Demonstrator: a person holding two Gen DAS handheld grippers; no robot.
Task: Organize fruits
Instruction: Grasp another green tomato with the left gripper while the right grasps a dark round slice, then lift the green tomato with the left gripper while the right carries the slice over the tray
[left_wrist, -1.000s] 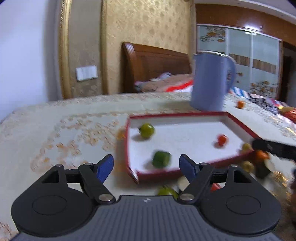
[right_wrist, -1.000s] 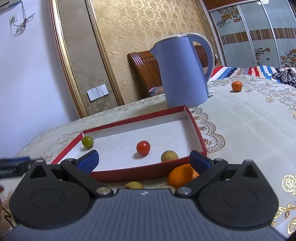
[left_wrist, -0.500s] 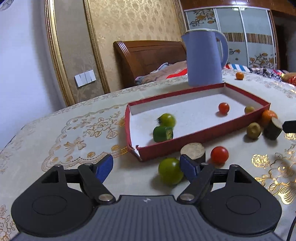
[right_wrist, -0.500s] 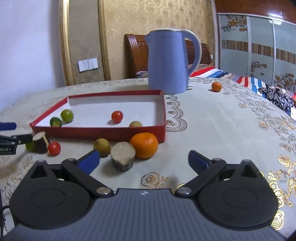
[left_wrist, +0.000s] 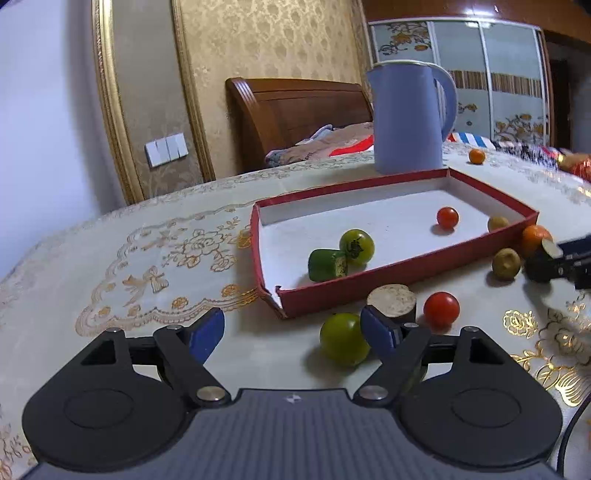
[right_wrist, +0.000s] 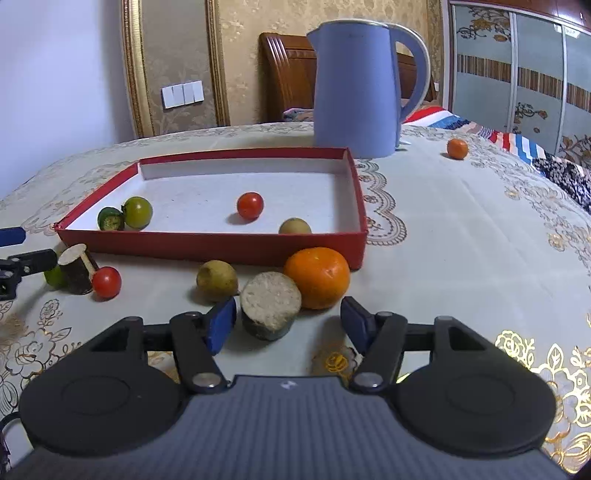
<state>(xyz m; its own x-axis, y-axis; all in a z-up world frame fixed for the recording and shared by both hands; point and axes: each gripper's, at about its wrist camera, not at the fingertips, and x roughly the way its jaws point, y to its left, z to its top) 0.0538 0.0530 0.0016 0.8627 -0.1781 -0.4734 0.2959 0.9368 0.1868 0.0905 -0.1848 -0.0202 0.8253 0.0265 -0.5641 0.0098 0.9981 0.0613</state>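
A red tray (left_wrist: 402, 259) (right_wrist: 207, 244) holds a green tomato (left_wrist: 357, 246), a green stub (left_wrist: 327, 264), a red tomato (left_wrist: 447, 217) and a yellowish fruit (left_wrist: 497, 223). In front of it lie a green tomato (left_wrist: 343, 343), a cut brown piece (left_wrist: 392, 302), a red tomato (left_wrist: 441, 309), a yellowish fruit (right_wrist: 217, 280), a second cut piece (right_wrist: 270, 310) and an orange (right_wrist: 317, 277). My left gripper (left_wrist: 291, 334) is open, the green tomato by its right finger. My right gripper (right_wrist: 288, 325) is open around the second cut piece.
A blue kettle (right_wrist: 356, 86) stands behind the tray. A small orange (right_wrist: 457, 148) lies far right on the embroidered tablecloth (right_wrist: 461, 236). A wooden headboard (left_wrist: 295, 110) and a wardrobe stand beyond the table.
Both grippers drew back from the tray and lowered toward the loose fruit in front. The right gripper moved forward so the cut piece sits between its fingers.
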